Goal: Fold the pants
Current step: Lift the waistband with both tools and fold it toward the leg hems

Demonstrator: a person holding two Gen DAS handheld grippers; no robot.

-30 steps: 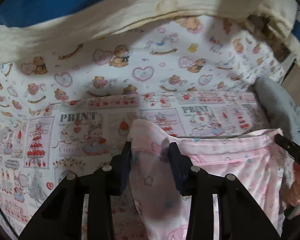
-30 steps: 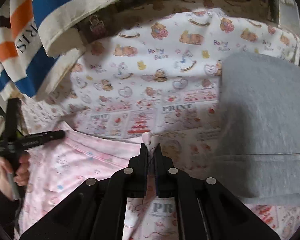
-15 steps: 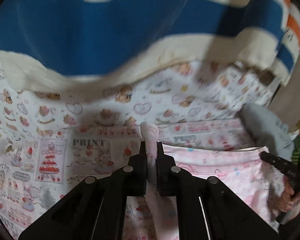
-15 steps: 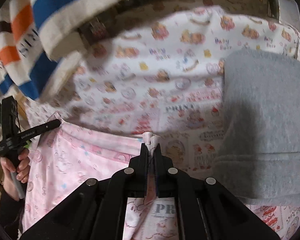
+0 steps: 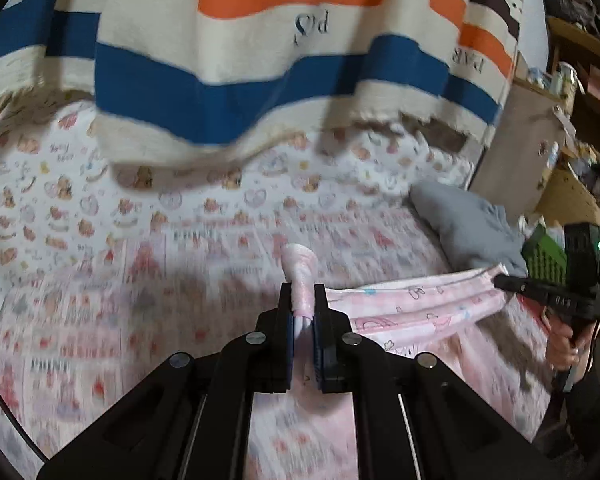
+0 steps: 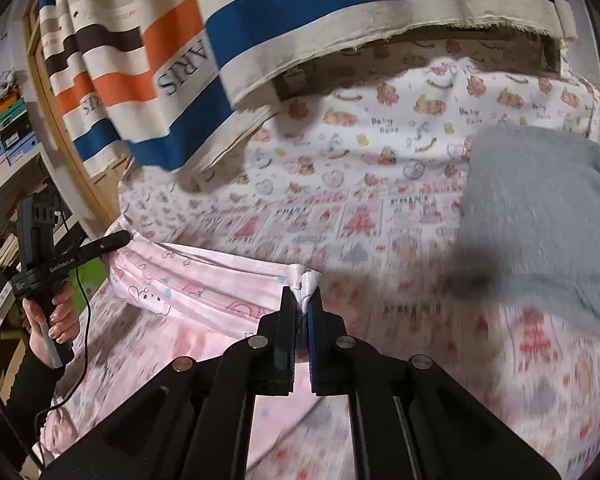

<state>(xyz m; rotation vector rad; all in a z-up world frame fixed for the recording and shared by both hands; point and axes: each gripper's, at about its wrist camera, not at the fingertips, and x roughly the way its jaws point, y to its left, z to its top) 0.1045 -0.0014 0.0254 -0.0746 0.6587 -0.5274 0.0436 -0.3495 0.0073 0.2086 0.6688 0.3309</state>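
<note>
Pinching the pink pants (image 5: 412,312), both claws (image 5: 302,300) (image 6: 300,300) clamp tight.

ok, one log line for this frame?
step: lift pants edge | left gripper: shut on pink pants | right gripper: shut on pink pants | edge: taut between grippers

One pair of pink printed pants (image 5: 420,312) is here, held at two corners. Two grippers show: the left gripper (image 5: 303,308) and the right gripper (image 6: 300,312), each with two fingers (image 5: 286,332) pinched on the fabric. One grey garment (image 6: 540,220) lies on one bed with a teddy-bear sheet (image 6: 380,152). One striped cloth (image 5: 260,60) with blue, orange and brown bands hangs behind.
</note>
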